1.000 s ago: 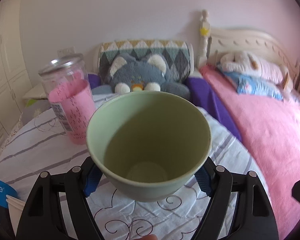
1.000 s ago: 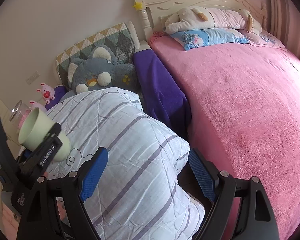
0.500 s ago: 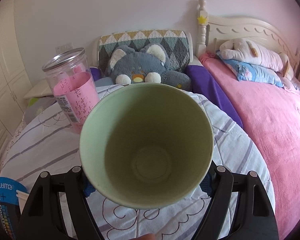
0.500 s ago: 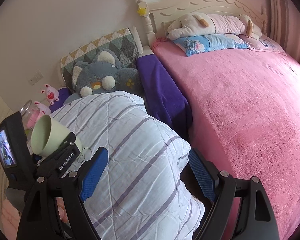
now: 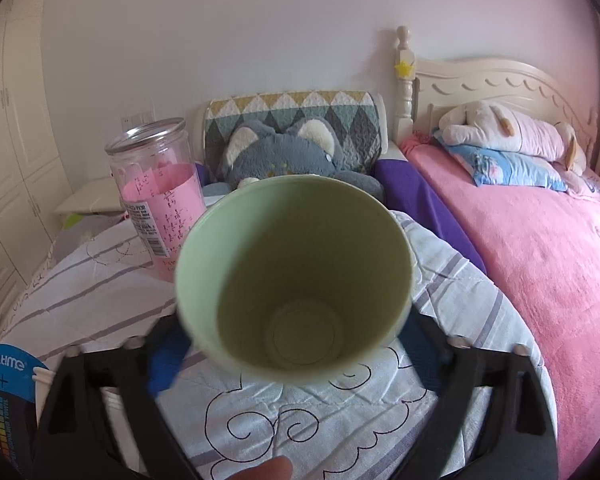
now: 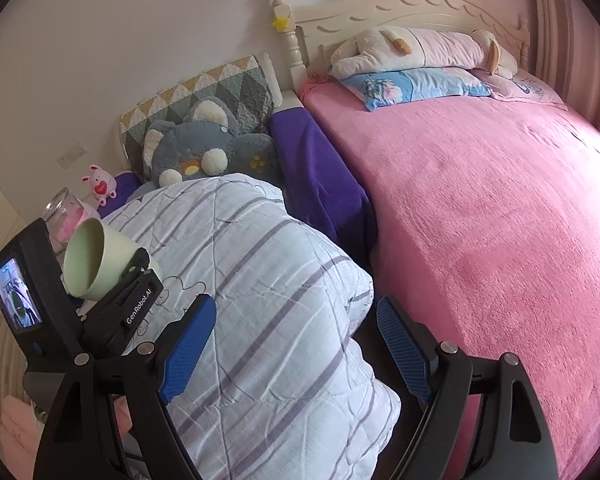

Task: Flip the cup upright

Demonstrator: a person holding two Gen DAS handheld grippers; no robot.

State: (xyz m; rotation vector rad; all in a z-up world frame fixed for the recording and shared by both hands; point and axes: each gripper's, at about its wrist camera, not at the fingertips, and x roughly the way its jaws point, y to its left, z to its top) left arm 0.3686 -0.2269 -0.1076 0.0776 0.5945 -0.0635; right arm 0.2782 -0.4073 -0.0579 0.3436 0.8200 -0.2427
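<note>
A pale green cup [image 5: 296, 280] fills the middle of the left wrist view, its open mouth facing the camera. My left gripper [image 5: 296, 344] is shut on the cup near its base and holds it above the striped white quilt [image 5: 100, 292]. In the right wrist view the cup [image 6: 100, 260] is tilted, mouth up and to the left, held by the left gripper [image 6: 134, 280]. My right gripper [image 6: 296, 344] is open and empty above the quilt's right edge [image 6: 300, 280].
A clear jar with pink paper inside [image 5: 158, 196] stands on the quilt just behind and left of the cup. A grey plush toy [image 5: 284, 156] leans on a patterned cushion behind. A pink bed [image 6: 480, 220] lies to the right. A blue packet [image 5: 8, 392] sits at lower left.
The cup has tilted further back towards the left camera and moved a little right and up. The left gripper has risen in the right wrist view. The right gripper stays open.
</note>
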